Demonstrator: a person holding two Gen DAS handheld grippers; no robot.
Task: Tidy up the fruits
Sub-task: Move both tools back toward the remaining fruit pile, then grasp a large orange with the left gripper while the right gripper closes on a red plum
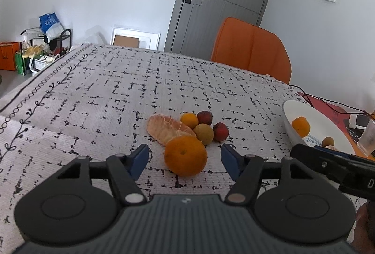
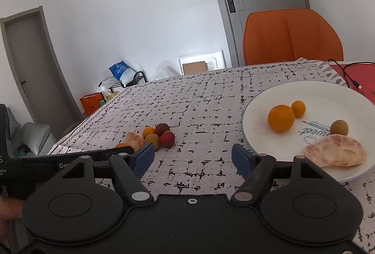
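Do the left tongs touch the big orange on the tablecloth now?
Apart. The left wrist view shows the big orange between the open left tongs, with patterned tablecloth visible between each blue pad and the fruit.

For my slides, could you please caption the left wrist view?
Open left hand-held gripper flanks an orange beside loose fruit on the tablecloth.

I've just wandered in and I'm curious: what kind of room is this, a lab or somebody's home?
Most likely a home dining room. A table under a patterned tablecloth holds loose fruit and a white plate, an orange chair is drawn up to it, and shopping bags sit by the wall.
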